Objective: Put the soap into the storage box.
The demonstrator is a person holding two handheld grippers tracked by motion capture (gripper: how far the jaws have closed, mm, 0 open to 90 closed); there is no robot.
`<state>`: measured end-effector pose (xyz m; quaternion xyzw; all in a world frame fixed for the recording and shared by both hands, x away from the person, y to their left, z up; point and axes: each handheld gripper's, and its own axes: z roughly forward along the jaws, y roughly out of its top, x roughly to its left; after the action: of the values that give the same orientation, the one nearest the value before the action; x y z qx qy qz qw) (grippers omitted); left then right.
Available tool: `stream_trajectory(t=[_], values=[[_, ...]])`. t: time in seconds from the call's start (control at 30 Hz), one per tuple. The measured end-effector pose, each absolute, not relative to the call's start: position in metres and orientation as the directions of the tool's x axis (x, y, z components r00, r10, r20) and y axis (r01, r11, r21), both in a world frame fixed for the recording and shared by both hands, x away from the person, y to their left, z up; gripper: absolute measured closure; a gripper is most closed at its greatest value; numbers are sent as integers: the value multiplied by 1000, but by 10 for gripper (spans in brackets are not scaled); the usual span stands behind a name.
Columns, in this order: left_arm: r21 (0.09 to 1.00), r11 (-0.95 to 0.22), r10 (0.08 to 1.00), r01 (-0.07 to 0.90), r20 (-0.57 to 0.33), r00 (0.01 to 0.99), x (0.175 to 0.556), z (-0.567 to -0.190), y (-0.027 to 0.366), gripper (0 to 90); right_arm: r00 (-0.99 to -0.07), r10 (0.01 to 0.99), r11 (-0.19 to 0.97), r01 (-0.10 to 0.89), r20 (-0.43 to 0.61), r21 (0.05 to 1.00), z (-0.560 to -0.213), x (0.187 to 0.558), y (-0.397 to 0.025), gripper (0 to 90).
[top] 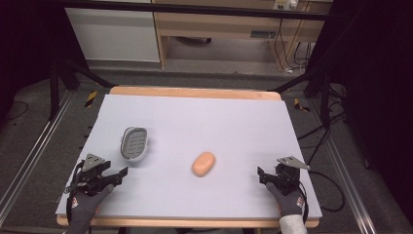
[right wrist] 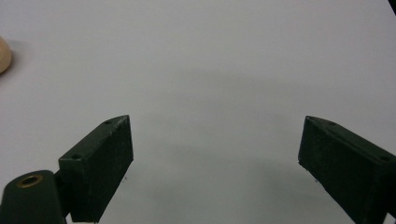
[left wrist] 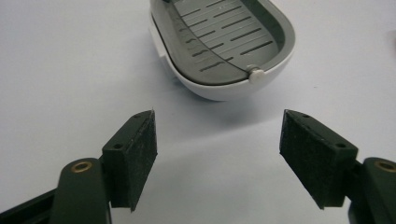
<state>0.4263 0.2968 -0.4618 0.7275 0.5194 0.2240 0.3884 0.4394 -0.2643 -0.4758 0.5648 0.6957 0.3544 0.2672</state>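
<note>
An orange oval soap (top: 203, 164) lies in the middle of the pale mat. A grey slotted soap dish with a white rim (top: 134, 143) stands to its left, with nothing in it. My left gripper (top: 119, 176) rests near the front left corner, just short of the dish, and is open. In the left gripper view the dish (left wrist: 229, 42) sits right ahead of the spread jaws (left wrist: 218, 121). My right gripper (top: 261, 176) is at the front right, open, pointing left toward the soap. Its own view catches the soap's edge (right wrist: 3, 55) far left of the gripper (right wrist: 215, 126).
The pale lavender mat (top: 195, 117) covers a wooden table (top: 195, 91). Dark floor, metal frame legs and cables surround it. A wooden desk stands beyond the far edge.
</note>
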Motion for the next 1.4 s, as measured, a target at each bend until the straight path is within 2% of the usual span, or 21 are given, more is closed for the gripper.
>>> stream_trajectory(t=[0.7, 1.4], values=[[820, -164, 906, 549, -94, 412, 417, -452, 270, 305, -221, 975, 113, 567, 19, 816, -469, 435, -263, 98], [831, -205, 884, 517, -69, 462, 415, -445, 246, 305, -231, 973, 117, 573, 23, 811, -467, 434, -259, 84]])
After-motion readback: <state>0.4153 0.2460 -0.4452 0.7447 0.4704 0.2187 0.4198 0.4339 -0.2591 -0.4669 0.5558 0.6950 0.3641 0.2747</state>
